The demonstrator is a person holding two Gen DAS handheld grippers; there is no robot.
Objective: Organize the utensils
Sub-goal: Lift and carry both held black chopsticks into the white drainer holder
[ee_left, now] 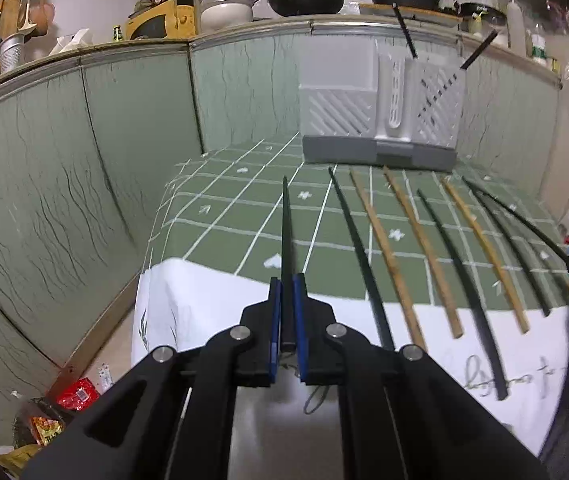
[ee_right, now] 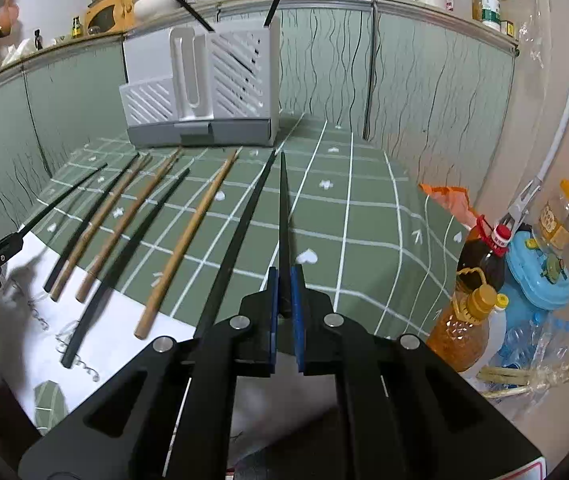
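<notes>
My left gripper is shut on a black chopstick that points forward, held above the green checked tablecloth. My right gripper is shut on another black chopstick, also pointing forward. Several black and wooden chopsticks lie in a row on the cloth, and they also show in the right wrist view. A white slatted utensil holder stands at the back, with two black chopsticks in it; it also shows in the right wrist view.
Green panelled walls close off the left and back. A shelf above holds pots and jars. Oil bottles and a blue container stand right of the table. Snack packets lie on the floor at left.
</notes>
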